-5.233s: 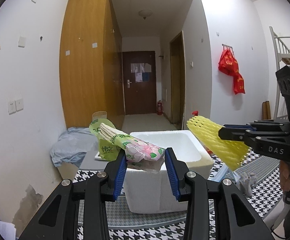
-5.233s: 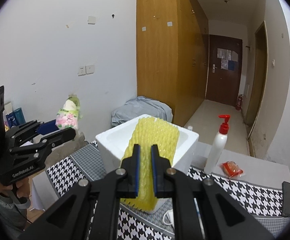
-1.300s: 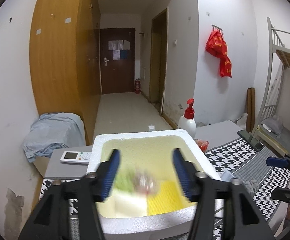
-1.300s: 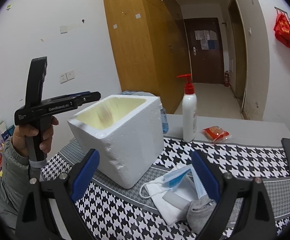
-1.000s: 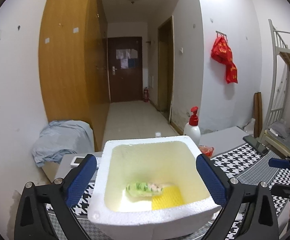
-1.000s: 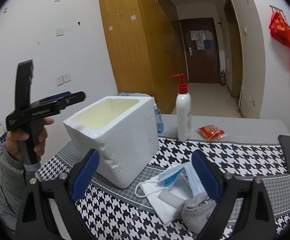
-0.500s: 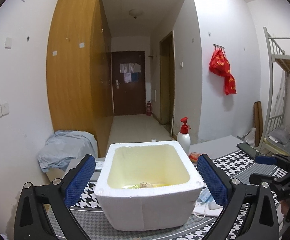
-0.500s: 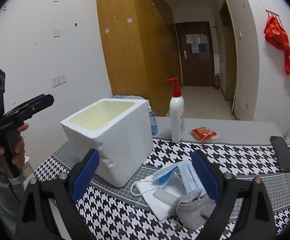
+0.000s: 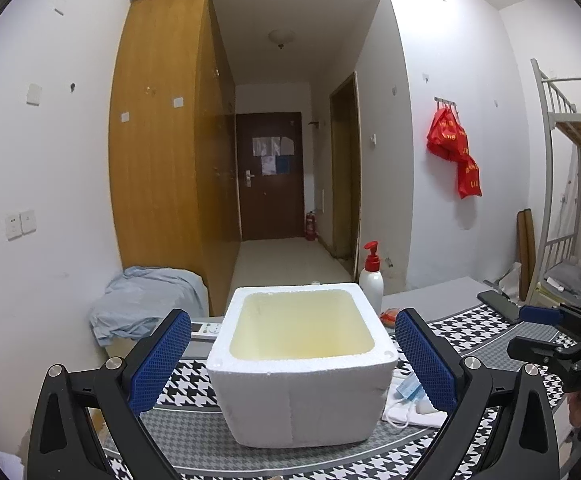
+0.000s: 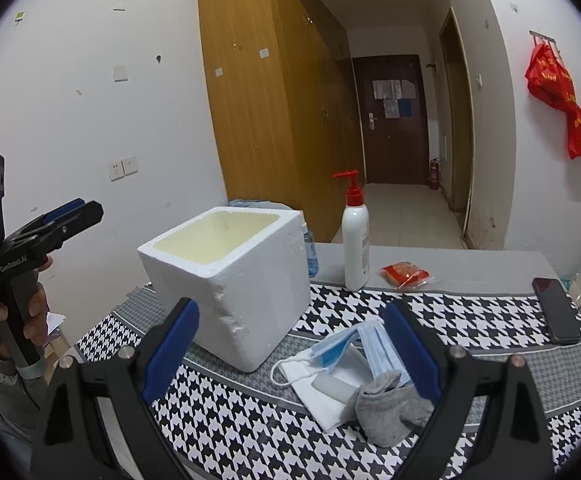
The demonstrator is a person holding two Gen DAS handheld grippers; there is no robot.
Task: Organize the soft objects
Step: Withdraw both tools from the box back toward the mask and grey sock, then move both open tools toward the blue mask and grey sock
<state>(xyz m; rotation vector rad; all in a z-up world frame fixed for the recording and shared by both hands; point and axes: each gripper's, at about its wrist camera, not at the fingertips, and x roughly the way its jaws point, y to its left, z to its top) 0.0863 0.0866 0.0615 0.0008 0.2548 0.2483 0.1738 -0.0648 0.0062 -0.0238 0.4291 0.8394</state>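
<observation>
On the checked tablecloth (image 10: 470, 320) stands the white foam box (image 10: 250, 280), open at the top, the biggest thing in reach and the place the soft things belong. From these angles only its yellowish inner walls show, so what lies at the bottom cannot be told. Just right of the box, on the cloth, sits the little heap to be sorted: a white mask (image 10: 310, 384), a blue mask (image 10: 374, 348) on top of it, a small grey pad (image 10: 334, 386), and a grey sock (image 10: 390, 408) at the near edge.

The right gripper (image 10: 290, 356) hovers above that heap with its fingers spread wide and nothing between them. The left gripper (image 9: 292, 354) is held back in front of the box, its fingers equally wide and empty.

The step in hand looks like the next pick, and the sock is the nearest candidate. To do it well, the right gripper should come down with one finger on each side of the bunched sock and close on its thickest fold so that the fabric does not slip. It should avoid catching a mask loop (image 10: 280, 372), which could drag the whole heap. The pump bottle (image 10: 355, 240), the red packet (image 10: 404, 274) and the phone (image 10: 556, 310) are not soft and should stay where they are.
</observation>
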